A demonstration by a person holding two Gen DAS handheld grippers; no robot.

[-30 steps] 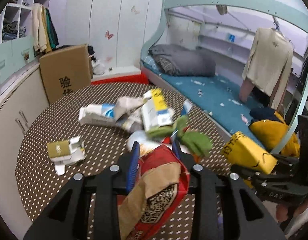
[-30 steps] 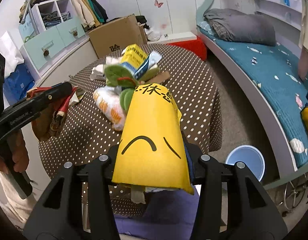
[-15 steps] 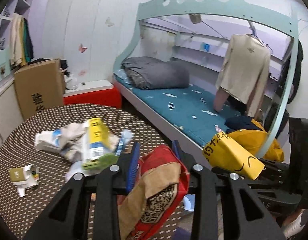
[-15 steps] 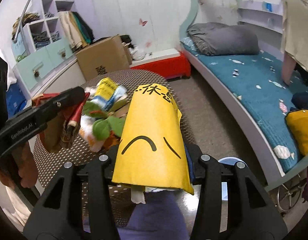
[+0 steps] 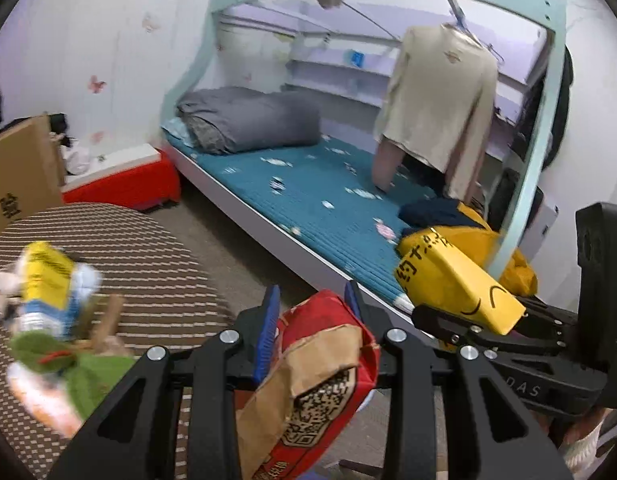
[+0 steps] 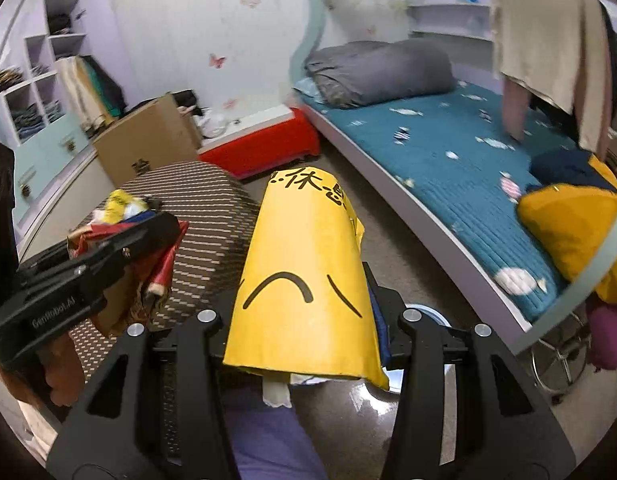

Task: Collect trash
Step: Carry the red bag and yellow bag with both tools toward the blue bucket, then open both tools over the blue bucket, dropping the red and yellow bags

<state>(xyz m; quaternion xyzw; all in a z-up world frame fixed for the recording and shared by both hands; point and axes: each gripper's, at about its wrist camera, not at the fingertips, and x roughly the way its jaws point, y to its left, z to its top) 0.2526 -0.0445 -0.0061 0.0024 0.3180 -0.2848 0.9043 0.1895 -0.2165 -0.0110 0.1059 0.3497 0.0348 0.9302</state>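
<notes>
My left gripper [image 5: 310,304] is shut on a crumpled red and brown paper bag [image 5: 316,376] with a QR code, held off the round table's right edge. My right gripper [image 6: 308,280] is shut on a yellow paper package [image 6: 308,276] with black characters and a frown mark; it also shows in the left wrist view [image 5: 452,284]. The left gripper with its red bag shows in the right wrist view [image 6: 120,256]. More trash [image 5: 48,308] lies on the brown dotted table [image 5: 140,264]: a yellow carton and green wrappers.
A blue bin [image 6: 432,316] stands on the floor, mostly hidden behind the yellow package. A bed with a teal cover [image 5: 320,200] runs along the right. A red box [image 5: 124,184] and a cardboard box [image 5: 16,176] stand beyond the table.
Both grippers have swung right, away from the table and toward the floor by the bed, each still holding its trash. The trash pile has slid to the left edge of the view.
</notes>
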